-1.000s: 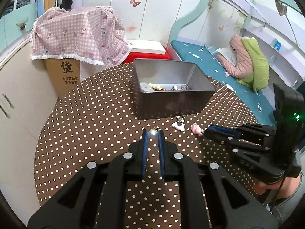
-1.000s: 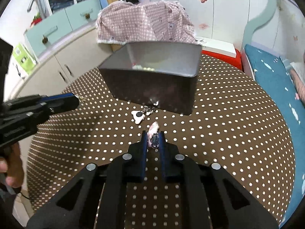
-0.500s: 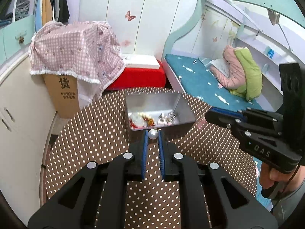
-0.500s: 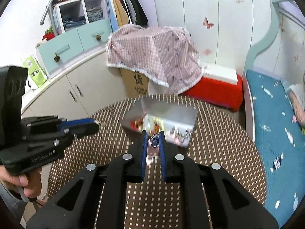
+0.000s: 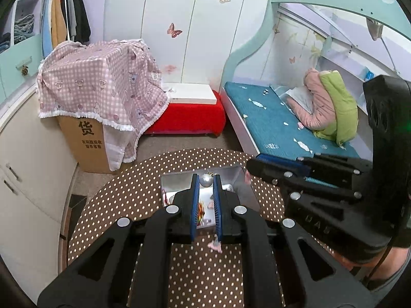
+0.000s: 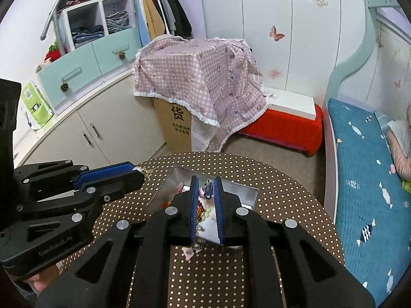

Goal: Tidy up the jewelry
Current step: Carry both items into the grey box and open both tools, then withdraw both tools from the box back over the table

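My left gripper (image 5: 205, 181) is shut on a pearl earring (image 5: 205, 180) and holds it high above the grey metal box (image 5: 177, 179) of jewelry on the round brown dotted table (image 5: 128, 200). My right gripper (image 6: 207, 189) is shut on a small pink charm (image 6: 207, 191), also high above the box (image 6: 169, 184). Each gripper shows in the other's view: the right one (image 5: 250, 165) to my right, the left one (image 6: 140, 173) to my left. A pink trinket (image 5: 215, 245) lies on the table in front of the box; it also shows in the right wrist view (image 6: 191, 251).
Beyond the table stand a cardboard box under a pink checked cloth (image 5: 102, 82), a red bench with a white slab (image 5: 187, 113), white cabinets (image 6: 84, 128) at left and a bed with a teal mattress (image 5: 277, 125) at right.
Both grippers have risen well above the table with their pieces still held and now hover over the box, which looks much smaller below them.
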Demonstrator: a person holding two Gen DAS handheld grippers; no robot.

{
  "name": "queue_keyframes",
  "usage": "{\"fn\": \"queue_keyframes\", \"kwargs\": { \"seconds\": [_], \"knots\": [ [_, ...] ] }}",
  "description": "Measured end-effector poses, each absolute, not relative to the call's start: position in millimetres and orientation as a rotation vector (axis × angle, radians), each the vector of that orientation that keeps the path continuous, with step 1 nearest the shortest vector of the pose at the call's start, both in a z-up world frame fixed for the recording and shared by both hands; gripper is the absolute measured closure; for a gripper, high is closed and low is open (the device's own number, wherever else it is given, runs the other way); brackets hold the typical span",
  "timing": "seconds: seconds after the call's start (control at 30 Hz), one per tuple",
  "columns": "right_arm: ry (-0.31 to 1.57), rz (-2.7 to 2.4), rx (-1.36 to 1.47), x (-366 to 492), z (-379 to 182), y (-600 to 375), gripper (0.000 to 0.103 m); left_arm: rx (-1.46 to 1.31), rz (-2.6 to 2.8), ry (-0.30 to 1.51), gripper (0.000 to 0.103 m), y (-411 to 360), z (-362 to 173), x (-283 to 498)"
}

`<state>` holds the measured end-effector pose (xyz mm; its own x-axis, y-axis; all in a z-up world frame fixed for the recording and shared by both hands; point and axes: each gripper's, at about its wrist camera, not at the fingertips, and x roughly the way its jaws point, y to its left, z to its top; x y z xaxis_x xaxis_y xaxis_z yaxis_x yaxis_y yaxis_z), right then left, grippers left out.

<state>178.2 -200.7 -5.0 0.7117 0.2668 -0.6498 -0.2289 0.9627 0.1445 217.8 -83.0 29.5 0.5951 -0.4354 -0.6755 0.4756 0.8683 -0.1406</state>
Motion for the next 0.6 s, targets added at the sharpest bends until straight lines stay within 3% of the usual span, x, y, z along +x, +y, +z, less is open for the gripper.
{"fn": "queue_keyframes", "kwargs": {
  "seconds": [0.4,0.43,0.47,0.5,0.53,0.57,0.6],
  "knots": [
    [0.805,0.237,0.090,206,-32,-208,0.091,0.044,-0.519,0.851,0.091,-95,1,260],
    [0.804,0.232,0.096,207,-32,-210,0.087,0.048,-0.511,0.860,0.086,-96,-1,263],
    [0.802,0.228,0.107,206,-33,-212,0.071,0.047,-0.498,0.867,0.069,-95,-2,265],
    [0.797,0.189,0.108,206,-33,-216,0.059,0.049,-0.475,0.863,0.062,-92,-2,266],
    [0.792,0.154,0.112,205,-33,-221,0.050,0.050,-0.450,0.855,0.045,-88,-2,267],
    [0.782,0.131,0.130,203,-34,-227,0.032,0.037,-0.435,0.846,0.021,-82,0,267],
    [0.767,0.127,0.172,200,-34,-237,0.015,0.006,-0.428,0.825,0.010,-74,3,266]
  ]
}}
